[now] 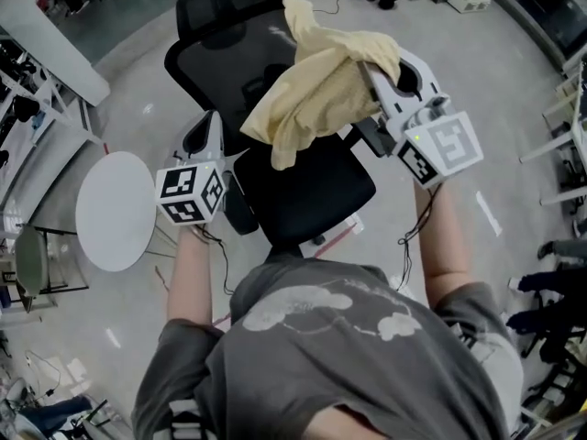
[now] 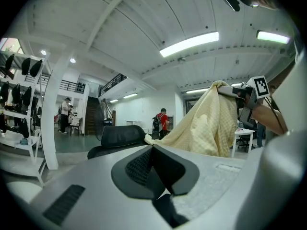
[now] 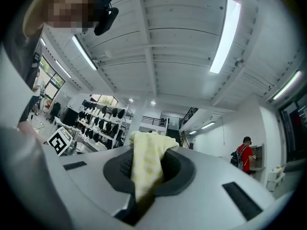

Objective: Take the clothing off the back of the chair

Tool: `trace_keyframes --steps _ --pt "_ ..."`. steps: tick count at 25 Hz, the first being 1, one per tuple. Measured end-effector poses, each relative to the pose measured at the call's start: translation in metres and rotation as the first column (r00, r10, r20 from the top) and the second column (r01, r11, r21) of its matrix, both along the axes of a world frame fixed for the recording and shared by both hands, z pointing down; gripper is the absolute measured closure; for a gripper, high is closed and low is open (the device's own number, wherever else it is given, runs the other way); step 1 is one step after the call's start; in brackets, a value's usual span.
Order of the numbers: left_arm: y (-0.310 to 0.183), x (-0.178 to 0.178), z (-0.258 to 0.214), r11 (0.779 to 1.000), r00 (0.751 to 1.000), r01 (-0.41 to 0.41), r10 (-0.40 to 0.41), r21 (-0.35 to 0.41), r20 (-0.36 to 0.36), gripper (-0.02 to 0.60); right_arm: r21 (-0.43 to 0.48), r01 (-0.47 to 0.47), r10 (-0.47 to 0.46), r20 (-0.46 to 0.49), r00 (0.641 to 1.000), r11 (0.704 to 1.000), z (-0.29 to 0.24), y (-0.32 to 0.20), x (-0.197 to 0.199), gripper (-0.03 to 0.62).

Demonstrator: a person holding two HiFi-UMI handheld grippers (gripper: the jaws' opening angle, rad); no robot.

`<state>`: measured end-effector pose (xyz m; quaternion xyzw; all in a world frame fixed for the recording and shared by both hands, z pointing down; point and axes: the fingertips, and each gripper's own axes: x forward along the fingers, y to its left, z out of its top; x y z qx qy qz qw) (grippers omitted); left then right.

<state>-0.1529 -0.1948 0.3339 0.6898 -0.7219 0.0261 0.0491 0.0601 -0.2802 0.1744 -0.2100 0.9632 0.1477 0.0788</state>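
The right hand-held gripper (image 1: 371,70) pinches the yellow shirt (image 1: 316,90), whose long tail hangs toward the chair (image 1: 303,191) back, nearer than the closed, empty left hand-held gripper (image 1: 208,126).

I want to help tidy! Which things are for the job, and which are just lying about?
For the job:
pale yellow cloth garment
black mesh office chair
right claw, shut on the garment
left claw, shut and empty

Just lying about:
round white table
white shelf rack of dark items
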Motion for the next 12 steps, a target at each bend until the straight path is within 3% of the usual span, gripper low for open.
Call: trace_keyframes --steps 6,12 --pt "0.048 0.053 0.009 0.999 1.0 -0.029 0.028 -0.029 -0.008 0.581 -0.078 0.0 0.0 -0.005 1.0 0.997 0.034 0.051 0.048 0.574" --pt "0.086 0.072 0.017 0.998 0.999 -0.029 0.028 -0.057 -0.021 0.581 -0.221 -0.028 0.021 -0.033 0.999 0.975 0.089 0.072 0.06 0.574"
